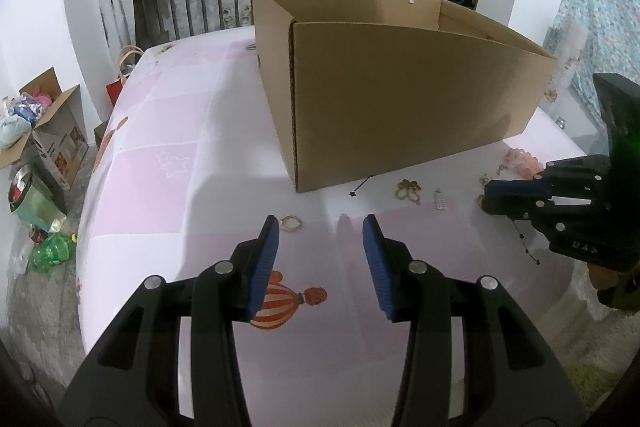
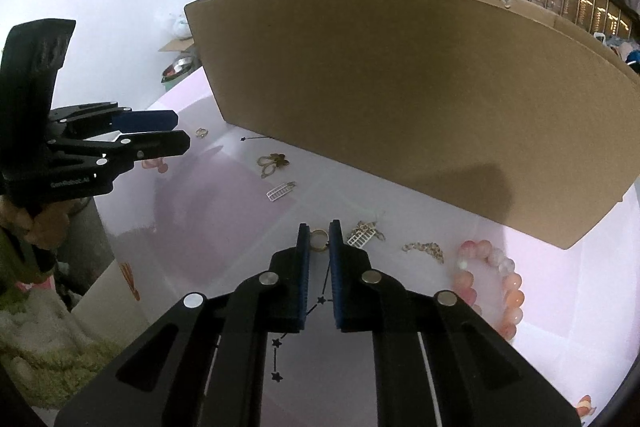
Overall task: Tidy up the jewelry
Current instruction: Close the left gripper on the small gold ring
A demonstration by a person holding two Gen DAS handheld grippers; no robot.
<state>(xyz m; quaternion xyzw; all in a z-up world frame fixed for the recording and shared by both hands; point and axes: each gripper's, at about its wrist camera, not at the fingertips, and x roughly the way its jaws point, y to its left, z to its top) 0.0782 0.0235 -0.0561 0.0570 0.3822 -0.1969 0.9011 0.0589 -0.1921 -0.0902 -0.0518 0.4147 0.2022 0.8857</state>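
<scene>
One gold ring [image 2: 319,249] sits between the tips of my right gripper [image 2: 319,229]. Its fingers [image 2: 304,267] are drawn almost together and appear to pinch the ring on both sides while it lies on the counter [image 2: 224,227]. A black star chain [image 2: 321,300] trails from under those fingers toward 7 o'clock in the right wrist view. Just beside the ring at 3 o'clock lies a silver grid charm [image 2: 358,238]. Past it is a short gold chain piece [image 2: 426,249], and at 4 o'clock a pink bead bracelet [image 2: 512,287]. At 11 o'clock I see a second grid charm [image 2: 280,191], and beyond it a gold flower earring [image 2: 274,163].

The cardboard box [image 2: 400,87] stands across the whole 12 o'clock side, its near wall close behind the jewelry.

My left gripper [image 1: 320,231] hovers over a bare patch of pink-checked cloth. It is well apart from the right one, which shows at 3 o'clock in the left wrist view. Its fingers [image 1: 266,259] stand about half open with nothing between them. A second gold ring [image 1: 281,223] lies just beside the left fingertip, at 11 o'clock from the gap.
</scene>
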